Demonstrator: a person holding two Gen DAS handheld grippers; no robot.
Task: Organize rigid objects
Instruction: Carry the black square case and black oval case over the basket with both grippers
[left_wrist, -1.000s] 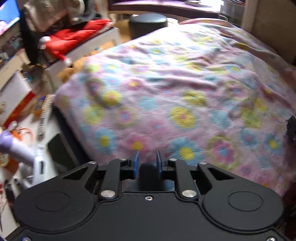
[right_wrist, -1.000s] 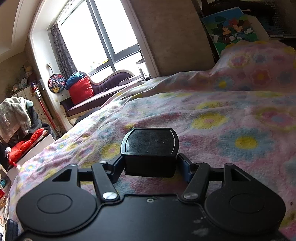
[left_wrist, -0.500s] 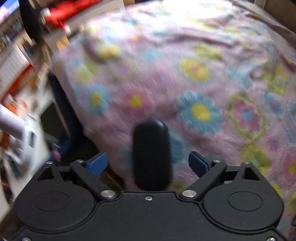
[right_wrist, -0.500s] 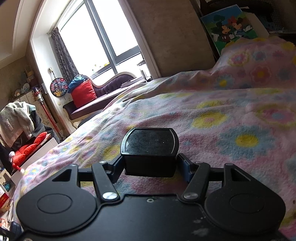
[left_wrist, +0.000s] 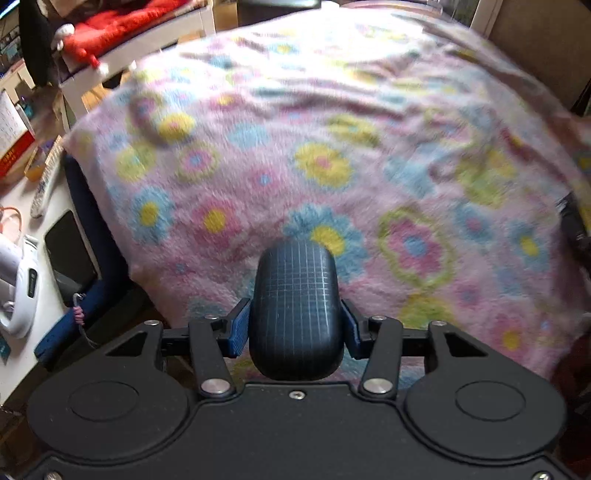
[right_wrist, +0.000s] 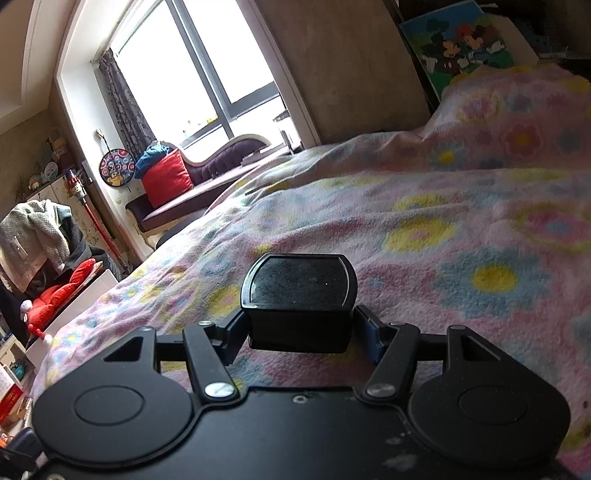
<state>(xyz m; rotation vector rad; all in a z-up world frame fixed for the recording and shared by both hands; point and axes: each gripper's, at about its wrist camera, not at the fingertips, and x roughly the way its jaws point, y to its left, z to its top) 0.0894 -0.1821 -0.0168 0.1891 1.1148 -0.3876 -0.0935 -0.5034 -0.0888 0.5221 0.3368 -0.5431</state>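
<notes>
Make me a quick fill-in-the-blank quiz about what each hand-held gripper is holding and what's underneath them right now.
1. The left hand-held gripper is shut on a rounded black case marked with a fine ____ pattern.
2. The right hand-held gripper is shut on a ____ coloured boxy case.
3. Both are above a flowered, mostly ____ blanket.
4. The cushion on the window seat is ____.

Missing words: grid; black; pink; red
</notes>
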